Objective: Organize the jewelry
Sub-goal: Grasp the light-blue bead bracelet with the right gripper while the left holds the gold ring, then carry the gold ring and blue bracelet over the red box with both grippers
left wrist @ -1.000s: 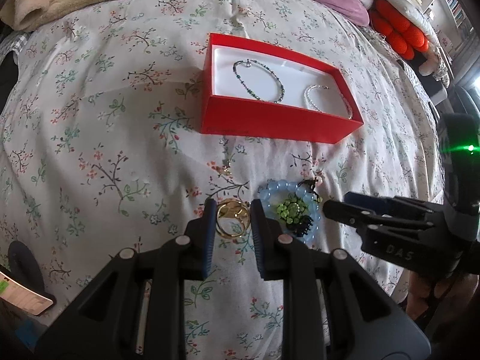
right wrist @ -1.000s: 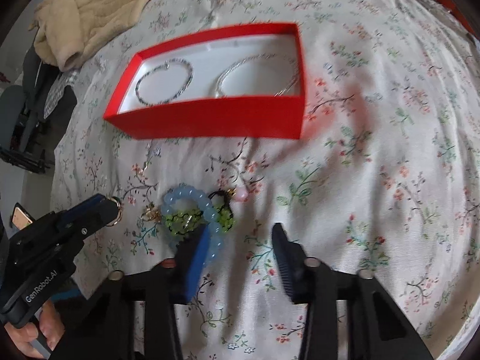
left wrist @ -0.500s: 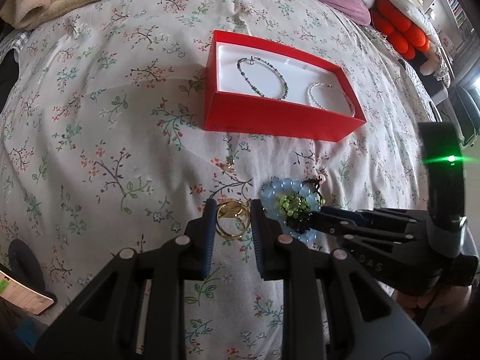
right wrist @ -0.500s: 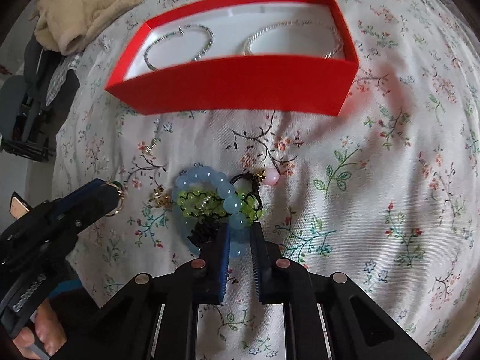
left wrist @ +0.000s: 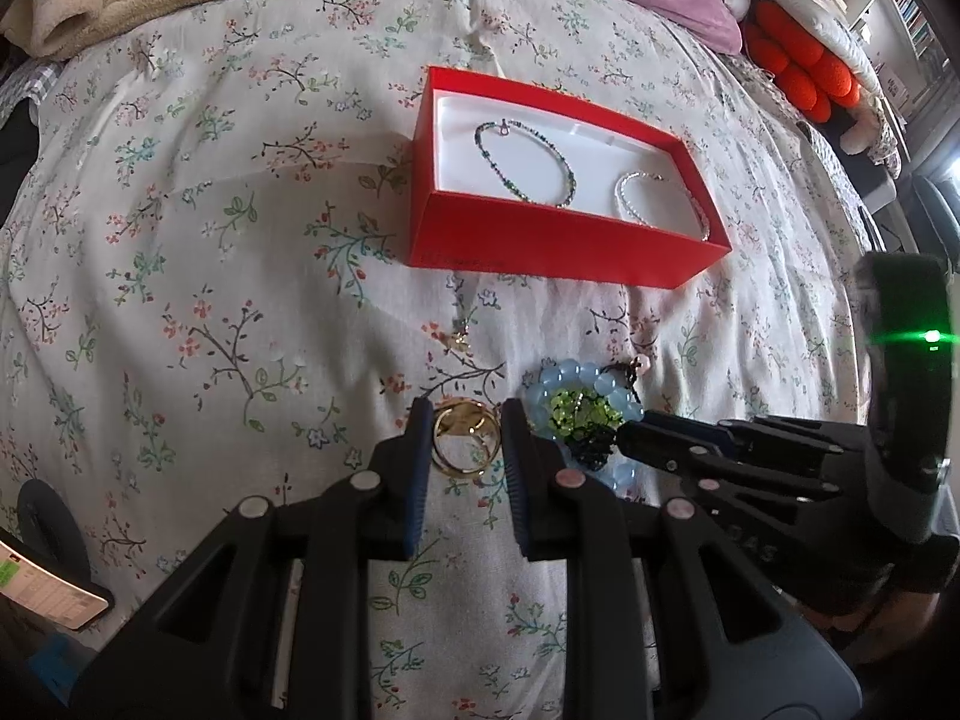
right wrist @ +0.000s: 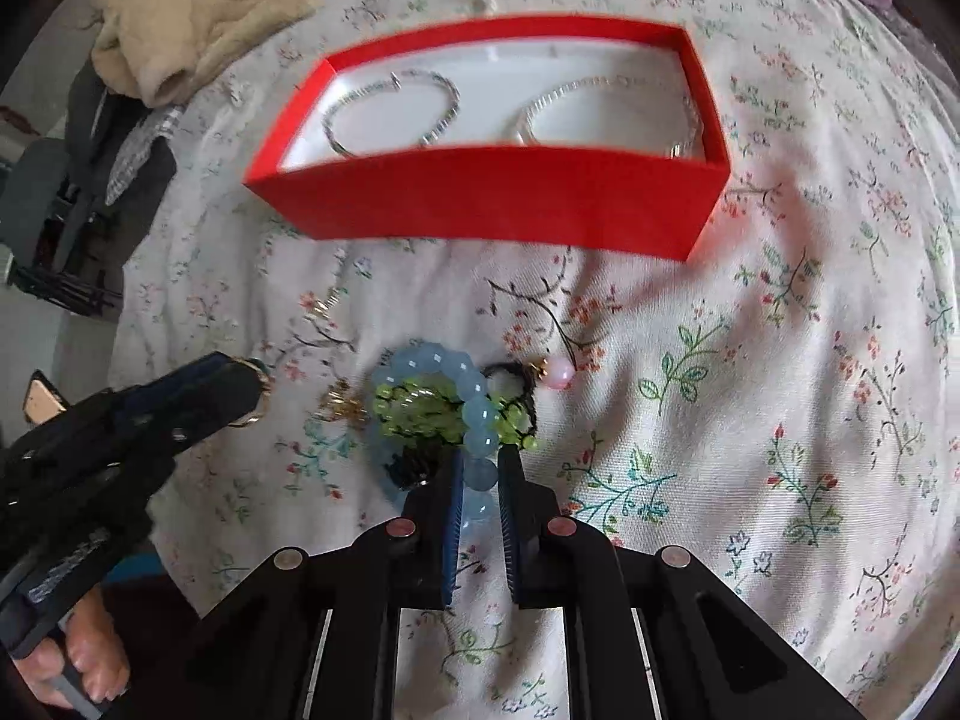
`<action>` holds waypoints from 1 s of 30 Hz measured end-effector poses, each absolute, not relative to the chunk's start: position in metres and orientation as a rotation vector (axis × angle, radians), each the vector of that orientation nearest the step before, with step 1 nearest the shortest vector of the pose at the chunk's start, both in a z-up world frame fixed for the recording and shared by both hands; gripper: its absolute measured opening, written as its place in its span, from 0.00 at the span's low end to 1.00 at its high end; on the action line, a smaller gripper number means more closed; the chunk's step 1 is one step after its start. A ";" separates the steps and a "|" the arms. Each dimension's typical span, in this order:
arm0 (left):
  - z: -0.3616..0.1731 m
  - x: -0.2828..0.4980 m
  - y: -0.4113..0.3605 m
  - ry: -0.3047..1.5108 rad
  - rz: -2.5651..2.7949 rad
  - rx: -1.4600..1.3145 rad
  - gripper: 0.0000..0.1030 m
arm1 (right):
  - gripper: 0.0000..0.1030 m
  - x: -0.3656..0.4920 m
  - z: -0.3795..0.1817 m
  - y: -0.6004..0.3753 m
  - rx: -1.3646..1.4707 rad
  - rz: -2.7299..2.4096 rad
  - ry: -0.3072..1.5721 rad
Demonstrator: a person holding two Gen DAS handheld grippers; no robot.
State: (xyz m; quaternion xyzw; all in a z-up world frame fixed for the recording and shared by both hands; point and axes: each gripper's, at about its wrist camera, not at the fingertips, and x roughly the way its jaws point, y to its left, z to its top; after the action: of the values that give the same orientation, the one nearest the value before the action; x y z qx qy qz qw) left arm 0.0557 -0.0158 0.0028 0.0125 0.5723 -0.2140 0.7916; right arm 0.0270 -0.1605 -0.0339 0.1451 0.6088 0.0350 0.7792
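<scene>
so my right gripper (right wrist: 478,483) is clamped on the blue bead bracelet (right wrist: 447,402), left gripper (left wrist: 462,441) pinching the gold rings (left wrist: 465,435), and next I'd guess both lift into the red box (left wrist: 558,240) straight ahead.

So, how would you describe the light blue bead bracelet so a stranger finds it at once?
Find the red box on the flowered bedspread. Below it lies a small jewelry heap. The light blue bracelet is the ring of big, cloudy round beads around smaller lime-green beads.
</scene>
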 end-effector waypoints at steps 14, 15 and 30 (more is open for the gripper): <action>0.013 0.061 -0.011 1.207 -0.460 -0.002 0.24 | 0.11 0.027 0.017 -0.164 0.354 0.152 1.186; 0.014 0.061 -0.011 1.205 -0.461 -0.004 0.24 | 0.11 0.027 0.020 -0.163 0.356 0.156 1.180; 0.032 0.070 -0.013 1.163 -0.479 -0.033 0.24 | 0.11 0.027 0.051 -0.174 0.404 0.163 1.098</action>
State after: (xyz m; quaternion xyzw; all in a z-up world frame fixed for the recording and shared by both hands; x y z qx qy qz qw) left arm 0.0702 -0.0132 0.0324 -0.0153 0.5439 -0.2241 0.8086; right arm 0.0268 -0.1743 0.0512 0.1907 0.5175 0.0766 0.8307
